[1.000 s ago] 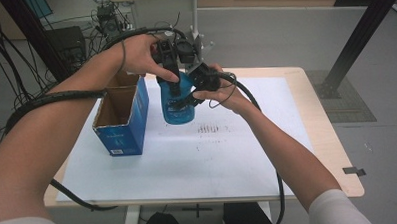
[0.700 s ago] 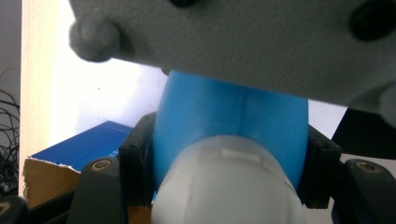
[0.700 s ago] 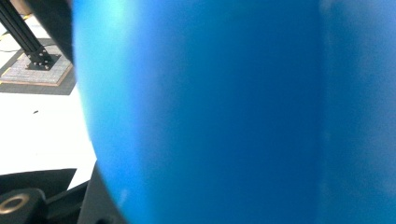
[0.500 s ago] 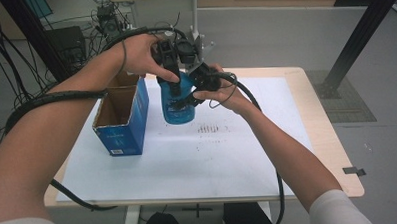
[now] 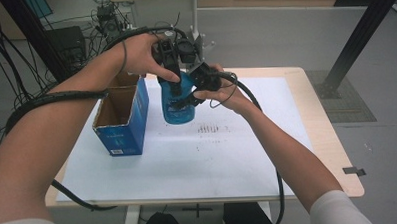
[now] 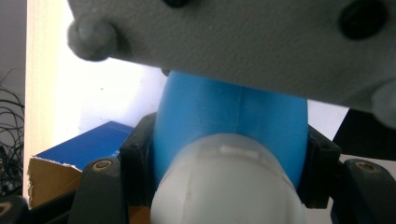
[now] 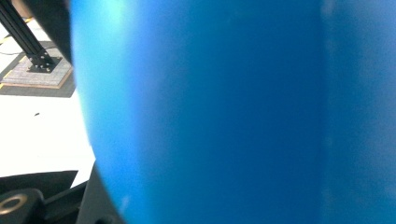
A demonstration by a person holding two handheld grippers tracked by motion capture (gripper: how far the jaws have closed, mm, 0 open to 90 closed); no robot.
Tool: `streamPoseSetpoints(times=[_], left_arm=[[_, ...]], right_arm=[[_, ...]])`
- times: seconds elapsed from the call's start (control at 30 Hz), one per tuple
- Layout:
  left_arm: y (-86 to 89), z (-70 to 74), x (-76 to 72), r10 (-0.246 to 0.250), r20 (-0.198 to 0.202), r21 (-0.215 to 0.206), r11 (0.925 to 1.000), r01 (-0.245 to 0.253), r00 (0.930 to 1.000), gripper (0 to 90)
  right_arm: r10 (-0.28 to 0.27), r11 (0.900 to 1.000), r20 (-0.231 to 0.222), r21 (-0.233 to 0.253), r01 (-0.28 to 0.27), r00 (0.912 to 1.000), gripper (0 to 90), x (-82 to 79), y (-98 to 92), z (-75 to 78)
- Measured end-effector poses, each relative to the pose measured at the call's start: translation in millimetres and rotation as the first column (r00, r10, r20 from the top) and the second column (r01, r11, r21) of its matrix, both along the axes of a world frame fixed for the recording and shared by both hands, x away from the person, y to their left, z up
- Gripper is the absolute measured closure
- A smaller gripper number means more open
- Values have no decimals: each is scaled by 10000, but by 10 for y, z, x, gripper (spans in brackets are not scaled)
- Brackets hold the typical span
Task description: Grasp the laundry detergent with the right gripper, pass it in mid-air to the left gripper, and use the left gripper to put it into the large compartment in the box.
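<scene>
The blue bottle (image 5: pixel 176 100) hangs above the table (image 5: pixel 298 153), just beside the open carton (image 5: pixel 119 120). The left gripper (image 5: pixel 172 75) clamps its neck below the white cap (image 6: pixel 224 186); the right gripper (image 5: pixel 193 94) presses against the body, its jaw state indeterminable. The plastic appears smooth, light and slightly compliant; the neck probably gives the securest hold.

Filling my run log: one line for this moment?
left gripper: shut on blue bottle | right gripper: against bottle, grip unclear | open box beside

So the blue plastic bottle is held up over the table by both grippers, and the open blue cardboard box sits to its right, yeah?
Not quite. The open blue cardboard box sits to the left of the blue plastic bottle, as the high view shows. The rest holds: the left gripper and right gripper hold the bottle up over the table.
</scene>
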State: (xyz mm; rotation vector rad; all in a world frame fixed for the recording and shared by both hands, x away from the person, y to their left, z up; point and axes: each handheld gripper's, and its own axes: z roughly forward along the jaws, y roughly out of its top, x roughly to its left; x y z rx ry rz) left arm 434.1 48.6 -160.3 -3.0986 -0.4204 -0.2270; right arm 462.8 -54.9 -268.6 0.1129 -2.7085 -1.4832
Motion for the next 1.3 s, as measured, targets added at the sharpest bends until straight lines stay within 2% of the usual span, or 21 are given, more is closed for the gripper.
streamPoseSetpoints(times=[1.3], left_arm=[[-30,25,-61,52,103,44,10000,-53,9999,373]], right_arm=[[-28,9999,-5,111,28,10000,419,-49,-23,15]])
